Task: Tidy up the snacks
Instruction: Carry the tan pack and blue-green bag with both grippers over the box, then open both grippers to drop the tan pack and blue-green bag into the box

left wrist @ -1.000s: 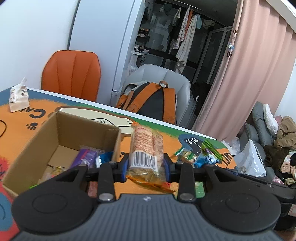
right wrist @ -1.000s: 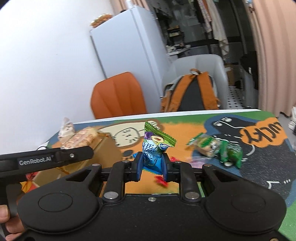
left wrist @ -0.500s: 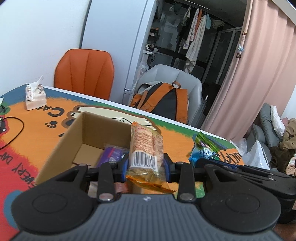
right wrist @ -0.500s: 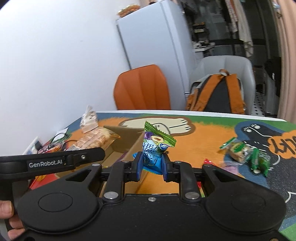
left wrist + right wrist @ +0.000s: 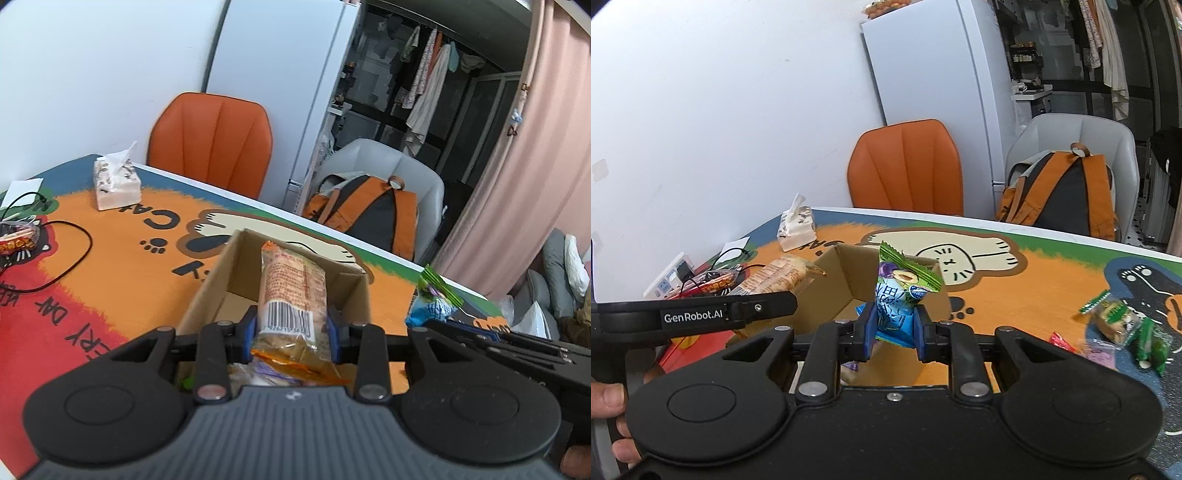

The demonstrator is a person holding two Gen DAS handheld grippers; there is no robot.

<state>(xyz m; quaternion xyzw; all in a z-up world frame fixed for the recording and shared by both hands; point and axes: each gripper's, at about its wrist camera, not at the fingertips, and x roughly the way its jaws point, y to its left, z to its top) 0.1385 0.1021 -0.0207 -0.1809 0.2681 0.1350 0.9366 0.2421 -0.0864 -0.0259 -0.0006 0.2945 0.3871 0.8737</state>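
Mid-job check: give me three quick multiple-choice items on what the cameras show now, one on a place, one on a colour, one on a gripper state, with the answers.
1. Where is the tissue pack?
A. inside the cardboard box
B. on the table mat near the orange chair
C. on the grey chair

2. What colour is the crimped top of the packet in the right gripper?
A. red
B. green
C. white

3. How is the left gripper?
A. open and bare
B. shut on nothing
C. shut on the barcoded snack pack

Answers: 1 B, it stands on the table mat before the orange chair. 2 B, a green serrated edge shows. 3 C, jaws squeeze the snack pack above the cardboard box.
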